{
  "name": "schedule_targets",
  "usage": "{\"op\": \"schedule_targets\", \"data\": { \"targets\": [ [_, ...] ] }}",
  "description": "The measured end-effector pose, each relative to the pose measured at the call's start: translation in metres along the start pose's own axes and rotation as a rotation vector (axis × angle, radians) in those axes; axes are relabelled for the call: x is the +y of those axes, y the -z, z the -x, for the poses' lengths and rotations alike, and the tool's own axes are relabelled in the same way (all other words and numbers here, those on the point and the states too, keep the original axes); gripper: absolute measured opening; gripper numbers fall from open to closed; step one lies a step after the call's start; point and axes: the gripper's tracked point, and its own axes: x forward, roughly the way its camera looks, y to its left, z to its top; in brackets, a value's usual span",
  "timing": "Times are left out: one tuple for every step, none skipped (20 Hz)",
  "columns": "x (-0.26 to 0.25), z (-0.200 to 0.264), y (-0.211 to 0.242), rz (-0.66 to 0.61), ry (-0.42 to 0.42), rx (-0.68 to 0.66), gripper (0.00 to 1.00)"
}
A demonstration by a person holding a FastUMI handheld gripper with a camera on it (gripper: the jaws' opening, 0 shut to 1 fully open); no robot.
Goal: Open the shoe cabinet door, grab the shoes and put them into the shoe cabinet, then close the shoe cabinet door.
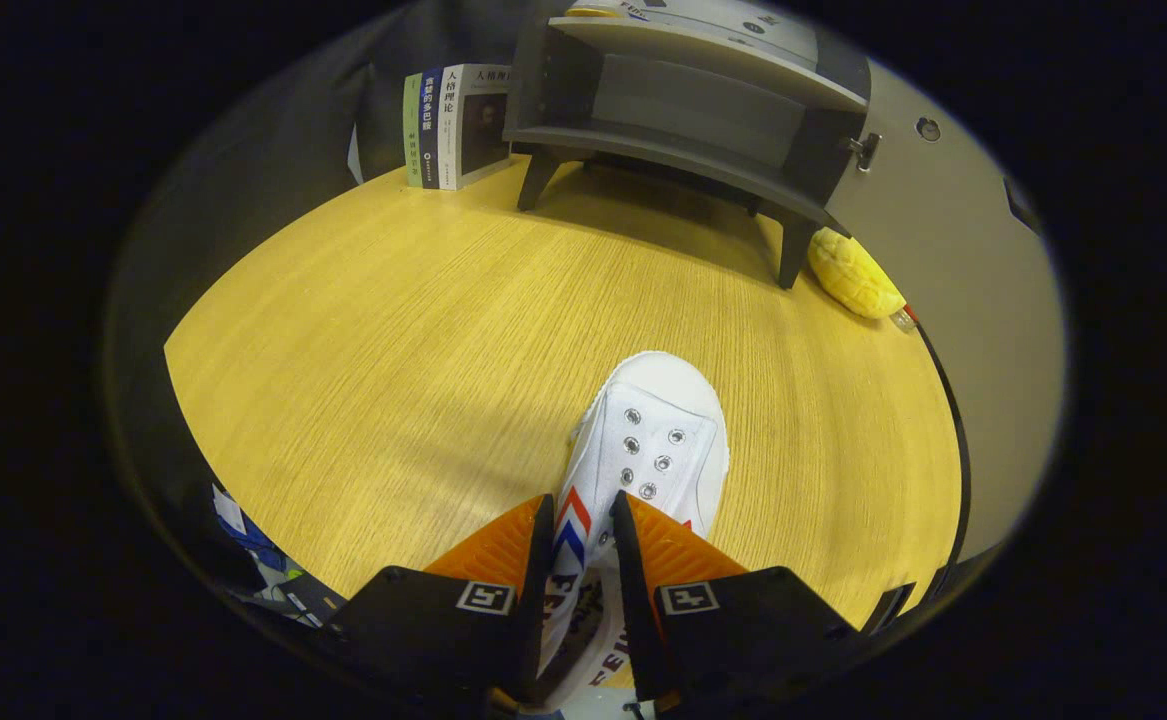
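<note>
Wood worktop point(393, 330): gripper point(583, 530) clamps white shoe point(648, 440) at its side wall, toe pointing far, toward open shoe cabinet point(683, 110) straight ahead.

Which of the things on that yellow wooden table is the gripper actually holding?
The white canvas sneaker. The gripper has its jaws pressed on both sides of the sneaker's side wall, while the books, grey shoe cabinet and yellow toy sit far beyond, untouched.

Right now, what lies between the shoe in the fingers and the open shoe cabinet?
Bare wooden tabletop only, per the gripper view. The gripper is shut on the white shoe; the cabinet stands beyond it.
</note>
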Motion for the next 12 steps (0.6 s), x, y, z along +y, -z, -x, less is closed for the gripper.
{"op": "schedule_targets", "data": {
  "targets": [
    [0.001, -0.002, 0.001, -0.052, -0.026, 0.006, 0.33],
    [0.001, 0.002, -0.002, -0.083, -0.038, 0.007, 0.28],
    [0.005, -0.004, 0.0, -0.127, -0.063, 0.016, 0.23],
    [0.004, 0.003, -0.002, -0.169, -0.087, 0.007, 0.15],
    [0.004, 0.002, 0.0, -0.187, -0.09, 0.001, 0.07],
    [0.003, 0.004, -0.002, -0.176, -0.098, -0.009, 0.03],
    [0.004, 0.004, -0.001, -0.175, -0.1, -0.015, 0.03],
    [0.004, 0.003, -0.002, -0.179, -0.109, -0.016, 0.02],
    [0.003, 0.006, -0.004, -0.192, -0.119, -0.026, 0.02],
    [0.003, 0.009, -0.007, -0.22, -0.131, -0.044, 0.02],
    [0.002, 0.012, -0.009, -0.24, -0.146, -0.051, 0.02],
    [0.001, 0.015, -0.012, -0.259, -0.154, -0.061, 0.02]
  ]
}}
